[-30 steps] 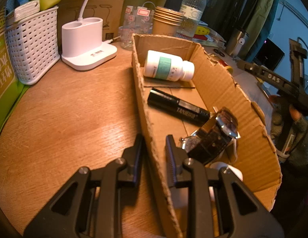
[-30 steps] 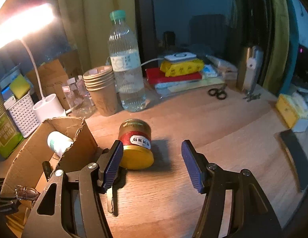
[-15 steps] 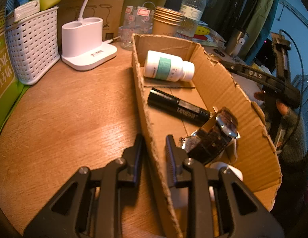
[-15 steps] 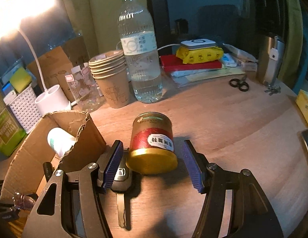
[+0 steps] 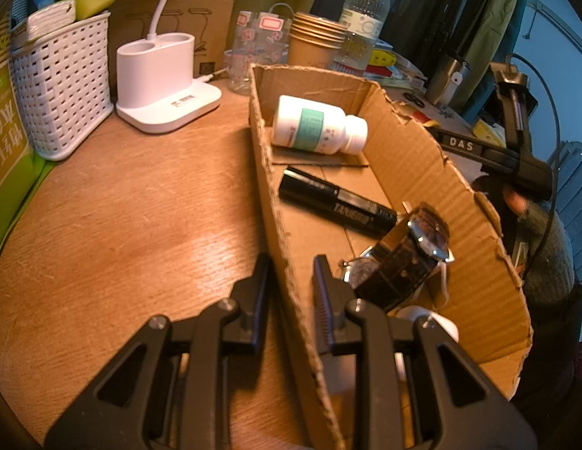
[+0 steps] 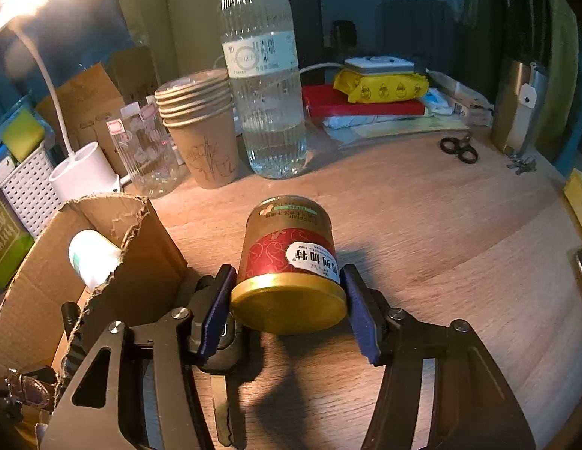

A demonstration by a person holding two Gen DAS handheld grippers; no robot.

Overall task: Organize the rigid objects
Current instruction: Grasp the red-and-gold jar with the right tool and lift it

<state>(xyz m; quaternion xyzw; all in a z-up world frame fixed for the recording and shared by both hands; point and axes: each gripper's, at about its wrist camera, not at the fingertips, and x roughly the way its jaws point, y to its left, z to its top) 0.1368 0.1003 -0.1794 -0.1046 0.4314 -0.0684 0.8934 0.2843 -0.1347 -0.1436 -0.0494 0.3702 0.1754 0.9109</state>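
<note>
A red jar with a gold lid [image 6: 291,258] is tipped on the wooden desk, lid toward me. My right gripper [image 6: 289,300] straddles it and its jaws are closing, the blue pads [image 6: 216,300] touching the lid's two sides. My left gripper [image 5: 291,288] is shut on the left wall of an open cardboard box [image 5: 422,157]. The box's torn corner [image 6: 148,262] stands just left of the jar. Inside the box lie a white pill bottle [image 5: 313,125], a black tube [image 5: 336,202] and a wristwatch [image 5: 411,258].
A black key [image 6: 219,382] lies under the right gripper's left finger. Behind the jar stand a water bottle [image 6: 264,105], stacked paper cups [image 6: 204,131] and a clear jar [image 6: 148,153]. A white lamp base [image 5: 159,75] and a white basket [image 5: 62,86] sit left of the box. Scissors [image 6: 459,148] lie far right.
The right gripper came forward and down until the red jar sat between its pads, and the jaws narrowed onto the lid. The left gripper and the box stayed still.
</note>
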